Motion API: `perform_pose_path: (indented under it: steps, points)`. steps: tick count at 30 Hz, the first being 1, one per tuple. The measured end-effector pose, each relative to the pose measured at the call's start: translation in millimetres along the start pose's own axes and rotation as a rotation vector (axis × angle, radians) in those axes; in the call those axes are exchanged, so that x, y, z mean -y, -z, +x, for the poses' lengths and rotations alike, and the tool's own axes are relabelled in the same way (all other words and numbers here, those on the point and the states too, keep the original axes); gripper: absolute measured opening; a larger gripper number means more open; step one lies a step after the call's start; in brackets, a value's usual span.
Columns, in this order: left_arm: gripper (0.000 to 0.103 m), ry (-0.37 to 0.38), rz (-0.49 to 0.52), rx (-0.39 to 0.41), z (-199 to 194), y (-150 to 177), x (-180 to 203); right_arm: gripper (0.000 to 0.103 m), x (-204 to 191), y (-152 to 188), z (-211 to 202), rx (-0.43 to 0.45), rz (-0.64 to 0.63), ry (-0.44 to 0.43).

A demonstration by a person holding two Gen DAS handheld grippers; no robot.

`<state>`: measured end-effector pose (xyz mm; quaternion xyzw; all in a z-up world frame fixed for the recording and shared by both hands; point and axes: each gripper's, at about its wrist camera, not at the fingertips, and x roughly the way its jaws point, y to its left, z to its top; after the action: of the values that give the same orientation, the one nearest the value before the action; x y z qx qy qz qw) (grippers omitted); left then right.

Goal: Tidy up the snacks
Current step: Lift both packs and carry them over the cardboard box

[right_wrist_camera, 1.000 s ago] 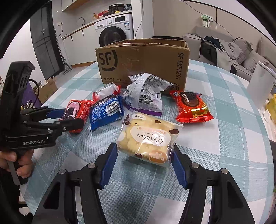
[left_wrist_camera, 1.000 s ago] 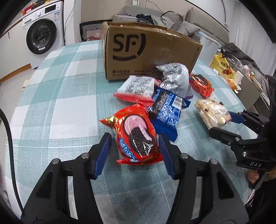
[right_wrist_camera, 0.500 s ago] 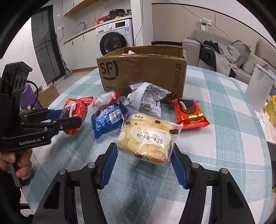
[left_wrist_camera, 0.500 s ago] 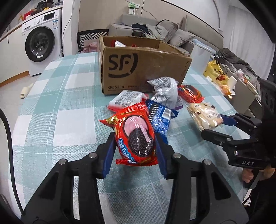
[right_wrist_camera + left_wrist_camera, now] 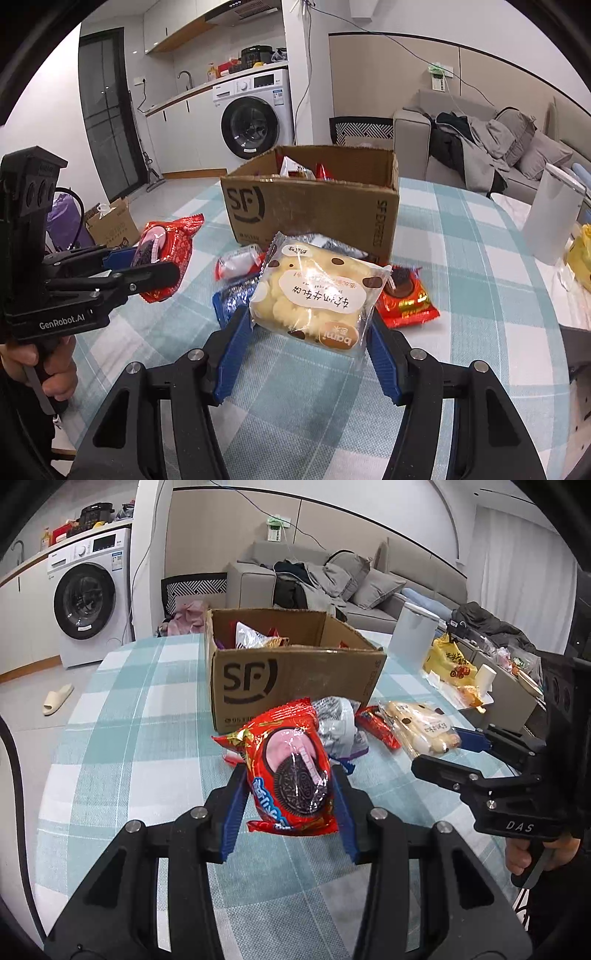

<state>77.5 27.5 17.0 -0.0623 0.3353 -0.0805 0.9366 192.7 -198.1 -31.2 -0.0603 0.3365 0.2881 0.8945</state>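
Snacks are mid-transfer: the left hand-held gripper (image 5: 290, 794) is clenched on a red cookie packet (image 5: 291, 771), lifted clear of the bench (image 5: 140, 760), while the right hand-held gripper (image 5: 308, 325) grasps a pale yellow cake pack (image 5: 314, 295), also raised. A cardboard box (image 5: 291, 679) stands at twelve o'clock from both, open on top with a few packets already inside. More loose packets lie on the bench between the grippers and the box: a red one (image 5: 406, 295) at two o'clock of the cake pack and a blue one (image 5: 231, 299) at nine o'clock. To finish well, I judge each pack should clear the near wall before release, one hand entering at a time so the grippers do not collide over the opening.
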Motion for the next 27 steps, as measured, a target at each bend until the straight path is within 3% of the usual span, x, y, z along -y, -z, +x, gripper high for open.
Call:
perform_pose_path:
  steps: [12,27]
  points:
    - [0.041,-0.008,0.005,0.053,-6.2,-35.4,6.1,0.062,-0.3,-33.7,-9.5,0.055,-0.021,-0.022]
    - [0.041,-0.009,0.007,0.077,16.0,-79.0,8.3,0.062,5.0,-72.6,-4.4,0.087,-0.001,-0.037]
